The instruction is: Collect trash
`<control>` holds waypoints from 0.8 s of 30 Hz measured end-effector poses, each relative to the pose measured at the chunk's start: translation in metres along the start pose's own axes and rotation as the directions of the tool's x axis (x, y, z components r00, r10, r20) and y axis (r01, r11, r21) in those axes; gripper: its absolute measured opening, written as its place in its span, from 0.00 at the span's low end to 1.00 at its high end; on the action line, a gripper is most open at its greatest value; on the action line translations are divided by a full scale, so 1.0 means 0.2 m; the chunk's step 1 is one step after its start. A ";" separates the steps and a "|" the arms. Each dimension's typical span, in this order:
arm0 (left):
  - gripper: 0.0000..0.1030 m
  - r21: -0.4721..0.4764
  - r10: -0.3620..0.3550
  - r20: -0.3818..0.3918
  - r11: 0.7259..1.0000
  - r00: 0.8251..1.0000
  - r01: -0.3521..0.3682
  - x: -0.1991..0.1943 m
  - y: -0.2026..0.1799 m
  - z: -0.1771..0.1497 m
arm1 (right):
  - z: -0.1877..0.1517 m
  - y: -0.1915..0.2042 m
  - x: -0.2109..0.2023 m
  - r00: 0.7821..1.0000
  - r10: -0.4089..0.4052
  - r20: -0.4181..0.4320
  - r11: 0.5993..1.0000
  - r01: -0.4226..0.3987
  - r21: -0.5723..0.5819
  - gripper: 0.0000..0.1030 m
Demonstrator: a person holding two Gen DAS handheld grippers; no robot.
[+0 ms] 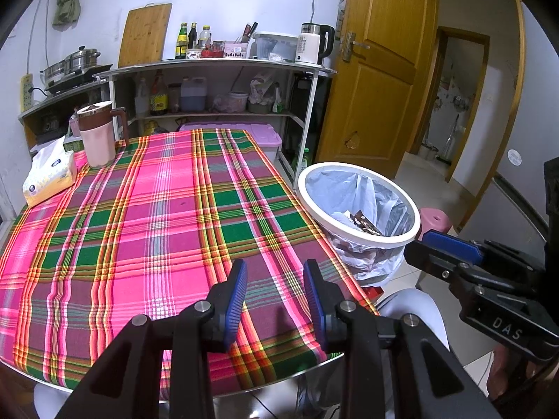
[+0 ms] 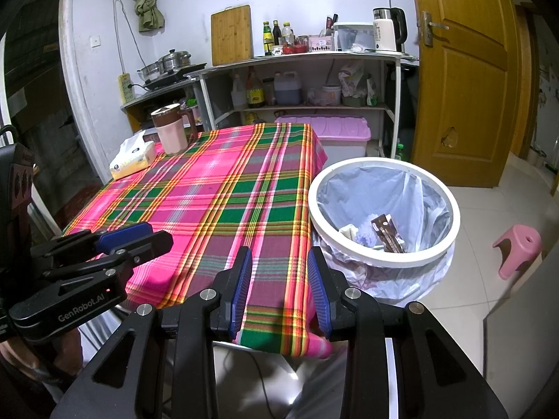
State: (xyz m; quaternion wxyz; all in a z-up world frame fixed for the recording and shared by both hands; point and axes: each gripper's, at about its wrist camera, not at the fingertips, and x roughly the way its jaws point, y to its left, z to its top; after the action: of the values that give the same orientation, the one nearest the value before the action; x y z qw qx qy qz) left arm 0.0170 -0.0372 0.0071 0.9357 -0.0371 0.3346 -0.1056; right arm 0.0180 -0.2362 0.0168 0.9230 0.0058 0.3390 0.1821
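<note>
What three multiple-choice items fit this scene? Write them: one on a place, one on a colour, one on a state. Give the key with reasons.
1. Where does the trash bin stand?
A. On the plaid tablecloth
B. On the floor beside the table's right edge
C. On the shelf unit

2. What colour is the small stool?
A. Pink
B. Green
C. Black

3. How is the right gripper now?
A. Shut on a wrapper
B. Shut on the tissue pack
C. Open, with nothing between its fingers

Key: B, the white-rimmed bin with its liner sits on the tiles next to the tablecloth. A, the stool on the floor past the bin is pink. C, the blue pads stand apart over the cloth with only fabric behind them; the brown wrapper already lies in the bin.
</note>
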 end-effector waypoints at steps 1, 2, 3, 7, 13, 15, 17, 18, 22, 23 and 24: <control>0.32 0.000 -0.001 0.000 1.000 1.000 0.001 0.00 0.00 0.00 | 0.00 0.00 0.00 1.000 0.000 0.000 1.000 0.000 0.000 0.33; 0.32 0.000 0.000 0.000 1.000 1.000 0.000 0.00 0.00 0.00 | 0.00 0.00 0.00 1.000 0.000 0.000 1.000 0.000 0.000 0.33; 0.32 0.000 0.001 0.000 1.000 1.000 -0.001 0.00 0.00 0.00 | 0.00 0.00 0.00 1.000 0.000 0.000 1.000 0.000 0.000 0.33; 0.32 -0.003 0.001 -0.001 1.000 1.000 -0.001 0.00 0.01 0.00 | 0.00 0.00 0.00 1.000 0.000 -0.001 1.000 0.000 0.001 0.33; 0.32 -0.011 0.015 -0.005 1.000 1.000 -0.015 -0.01 0.02 -0.01 | 0.00 0.00 0.00 1.000 0.000 -0.001 1.000 0.000 0.000 0.33; 0.32 -0.012 0.015 -0.006 1.000 1.000 -0.015 -0.01 0.02 -0.01 | 0.00 0.00 0.00 1.000 0.000 -0.002 1.000 0.000 0.001 0.33; 0.32 -0.011 0.018 -0.006 1.000 1.000 -0.018 0.00 0.01 -0.01 | 0.00 0.00 0.00 1.000 0.000 -0.003 1.000 0.000 0.001 0.33; 0.32 -0.009 0.018 -0.007 1.000 1.000 -0.018 0.00 0.01 -0.01 | 0.00 0.00 0.00 1.000 0.001 -0.002 1.000 -0.001 0.001 0.33; 0.32 -0.011 0.012 -0.014 1.000 1.000 -0.012 0.00 0.01 -0.01 | 0.00 0.00 0.00 1.000 0.000 -0.002 1.000 0.000 0.000 0.33; 0.32 -0.011 0.010 -0.015 1.000 1.000 -0.011 0.01 0.01 -0.01 | 0.00 0.00 0.00 1.000 0.000 -0.003 1.000 0.000 0.001 0.33; 0.32 -0.011 0.009 -0.017 1.000 1.000 -0.009 0.01 0.01 -0.01 | 0.00 0.00 0.00 1.000 0.001 -0.003 1.000 -0.001 0.001 0.33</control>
State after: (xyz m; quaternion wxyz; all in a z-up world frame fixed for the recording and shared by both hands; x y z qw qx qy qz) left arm 0.0170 -0.0355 0.0038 0.9331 -0.0397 0.3431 -0.1001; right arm 0.0181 -0.2363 0.0169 0.9224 0.0059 0.3404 0.1823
